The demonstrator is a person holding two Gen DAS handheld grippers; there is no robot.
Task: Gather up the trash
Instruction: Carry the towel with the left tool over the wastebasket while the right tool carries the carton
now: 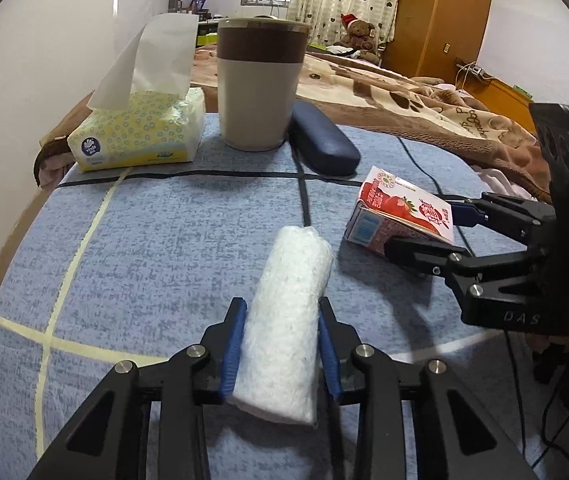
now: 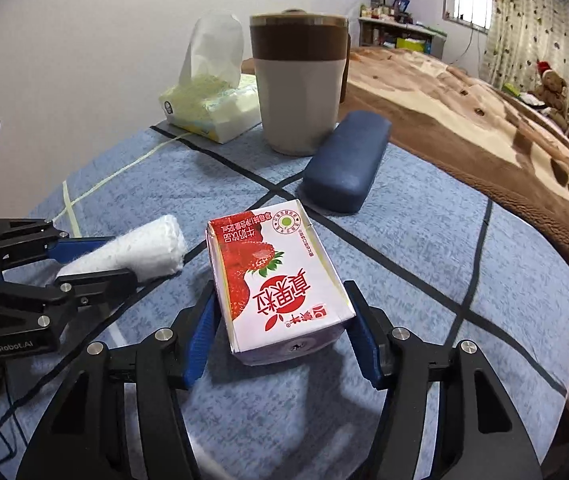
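A rolled white paper towel (image 1: 288,320) sits between the blue pads of my left gripper (image 1: 280,312), which is shut on it just above the blue tablecloth; the roll also shows in the right wrist view (image 2: 140,250). A strawberry milk carton (image 2: 276,280) sits between the pads of my right gripper (image 2: 280,300), which is shut on its sides. In the left wrist view the carton (image 1: 400,212) is tilted up off the cloth, with the right gripper (image 1: 424,228) holding it. A beige and brown bin (image 1: 260,84) stands at the back of the table.
A yellow tissue pack (image 1: 140,132) lies back left of the bin. A dark blue glasses case (image 1: 324,140) lies to the bin's right. The round table's blue cloth (image 1: 164,240) has dark and cream lines. A bed with a brown blanket (image 2: 484,128) lies beyond.
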